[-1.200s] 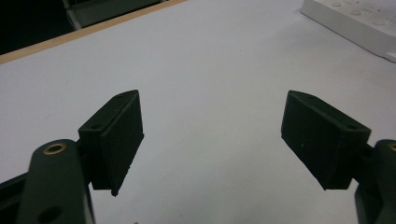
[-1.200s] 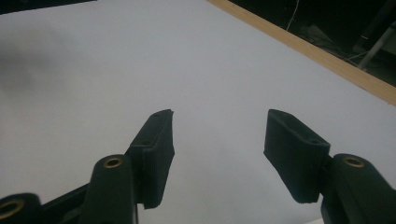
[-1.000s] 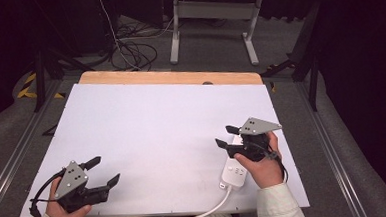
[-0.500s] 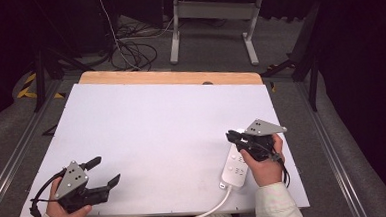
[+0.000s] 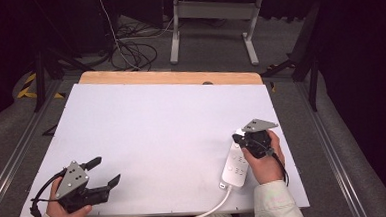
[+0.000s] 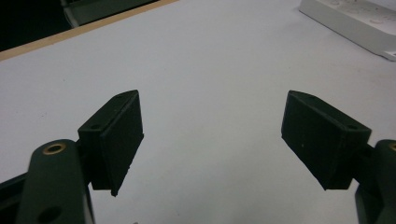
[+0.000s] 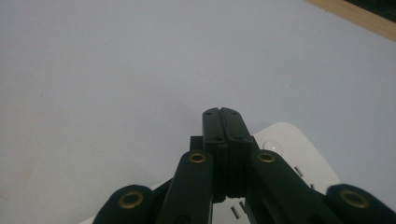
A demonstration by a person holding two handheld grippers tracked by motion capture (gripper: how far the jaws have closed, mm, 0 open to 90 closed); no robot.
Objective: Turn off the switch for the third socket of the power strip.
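**Right fingers shut over power strip**

High view: the power strip (image 5: 237,162) lies at the bench's (image 5: 171,119) near right, the right gripper (image 5: 243,142) above its far end. Right gripper view — fingers (image 7: 215,135) just closed pad to pad, nothing between. Left gripper (image 5: 104,172) rests near left — fingers (image 6: 116,135) wide apart, empty.

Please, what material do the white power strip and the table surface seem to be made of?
Power strip: probably hard plastic, white and smooth, with moulded rounded corners and a slight sheen. Table: a matte white sheet, possibly laminate or painted board, showing no glare; along its far edge a strip of pale wood-coloured board shows, so the core may be wood.
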